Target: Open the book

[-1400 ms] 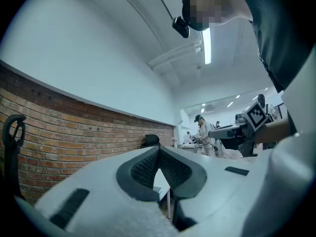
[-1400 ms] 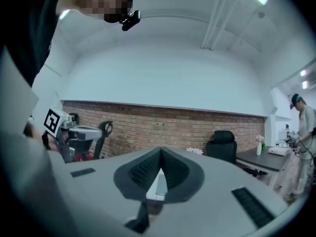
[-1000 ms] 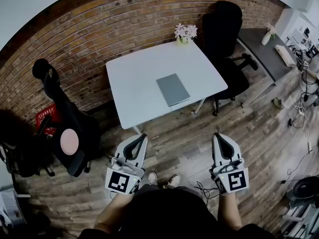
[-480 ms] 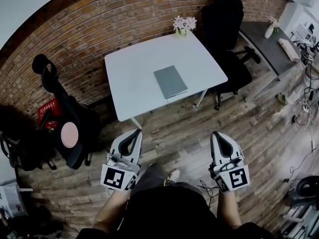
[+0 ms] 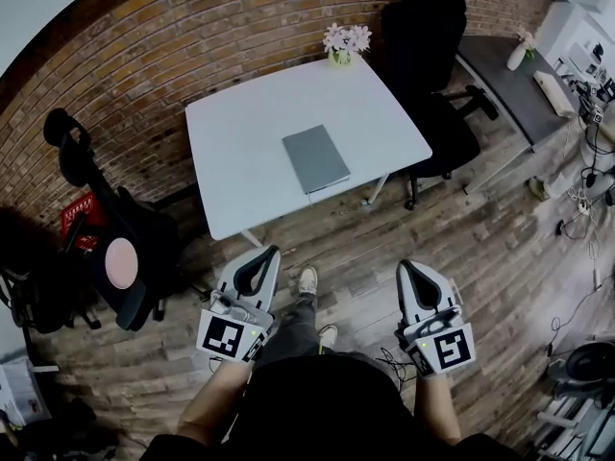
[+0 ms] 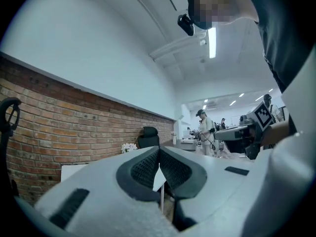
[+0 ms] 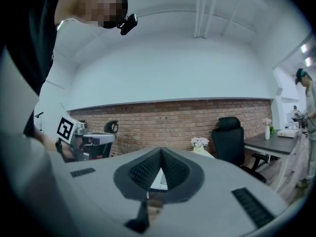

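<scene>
The book [image 5: 315,158] lies closed and flat on the table [image 5: 240,152], near its front edge. Flowers [image 5: 346,40] stand at the table's far edge. Short of the table, left gripper [image 5: 266,254] and right gripper [image 5: 407,268] have jaws together, holding nothing.

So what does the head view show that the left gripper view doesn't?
Only the head view: the closed book lying on the table, the wooden floor and the wearer's shoes. Only the left gripper view: a standing person far off and the ceiling lights. Both: the table, flowers, brick wall and black chair.
</scene>
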